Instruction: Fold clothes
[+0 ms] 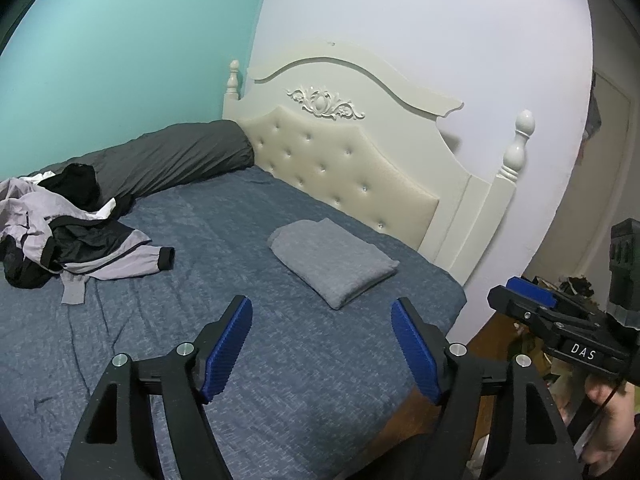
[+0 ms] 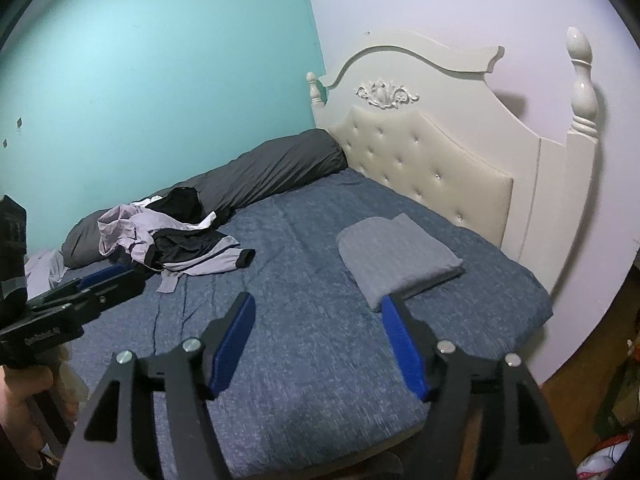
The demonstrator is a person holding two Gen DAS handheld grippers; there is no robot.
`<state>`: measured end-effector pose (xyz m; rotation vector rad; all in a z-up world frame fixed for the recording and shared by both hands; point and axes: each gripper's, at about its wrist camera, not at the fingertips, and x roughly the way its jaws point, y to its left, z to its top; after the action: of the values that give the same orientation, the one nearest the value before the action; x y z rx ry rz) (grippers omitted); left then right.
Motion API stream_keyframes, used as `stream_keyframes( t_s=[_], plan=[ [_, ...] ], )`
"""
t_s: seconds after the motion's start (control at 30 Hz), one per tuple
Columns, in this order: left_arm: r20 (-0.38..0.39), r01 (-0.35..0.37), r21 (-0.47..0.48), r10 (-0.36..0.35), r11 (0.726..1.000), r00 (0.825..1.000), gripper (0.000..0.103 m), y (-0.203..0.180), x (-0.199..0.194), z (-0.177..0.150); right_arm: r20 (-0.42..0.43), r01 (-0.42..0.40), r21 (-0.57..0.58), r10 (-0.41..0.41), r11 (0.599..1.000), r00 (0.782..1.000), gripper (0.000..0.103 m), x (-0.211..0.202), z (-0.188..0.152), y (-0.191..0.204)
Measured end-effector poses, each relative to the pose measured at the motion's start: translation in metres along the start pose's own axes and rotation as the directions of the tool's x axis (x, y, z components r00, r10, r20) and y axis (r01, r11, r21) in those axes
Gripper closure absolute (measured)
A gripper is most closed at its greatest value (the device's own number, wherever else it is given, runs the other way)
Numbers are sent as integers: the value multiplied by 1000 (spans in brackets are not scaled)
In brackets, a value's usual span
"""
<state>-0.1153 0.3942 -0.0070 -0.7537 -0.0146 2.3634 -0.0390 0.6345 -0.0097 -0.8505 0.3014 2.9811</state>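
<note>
A folded grey garment (image 1: 334,262) (image 2: 398,256) lies on the blue bedspread (image 1: 248,344) (image 2: 304,320) near the headboard. A heap of unfolded clothes (image 1: 60,236) (image 2: 168,236), lilac, black and white, sits at the bed's far left side. My left gripper (image 1: 322,312) hovers open above the bed, nothing between its blue pads, short of the folded garment. My right gripper (image 2: 318,308) is open too and empty, its right finger overlapping the folded garment's near corner in the view. Each gripper shows in the other's view: the right gripper (image 1: 532,298), the left gripper (image 2: 104,276).
A long dark grey bolster (image 1: 172,160) (image 2: 272,172) runs along the teal wall. The cream tufted headboard (image 1: 360,160) (image 2: 432,152) stands behind the bed. Wooden floor and clutter (image 1: 572,288) lie off the bed's right edge. A hand (image 1: 608,420) (image 2: 20,408) holds each gripper.
</note>
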Motion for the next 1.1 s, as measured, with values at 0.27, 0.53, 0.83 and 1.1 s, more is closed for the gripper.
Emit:
stream_keyframes(
  t_s=[0.27, 0.53, 0.83, 1.1],
  plan=[
    [-11, -13, -5, 13, 1000, 1000, 24, 5, 0, -6, -3, 9, 13, -9, 1000, 1000, 32, -2, -9, -4],
    [4, -32, -6, 32, 999, 999, 16, 7, -5, -7, 1, 20, 19, -20, 1000, 1000, 24, -5, -14, -6],
    [0, -44, -5, 44, 999, 999, 12, 7, -5, -11, 5, 29, 29, -29, 999, 1000, 18, -8, -20, -10],
    [1, -46, -6, 46, 999, 999, 6, 7, -7, -12, 2, 38, 38, -38, 999, 999, 9, -9, -28, -13]
  ],
)
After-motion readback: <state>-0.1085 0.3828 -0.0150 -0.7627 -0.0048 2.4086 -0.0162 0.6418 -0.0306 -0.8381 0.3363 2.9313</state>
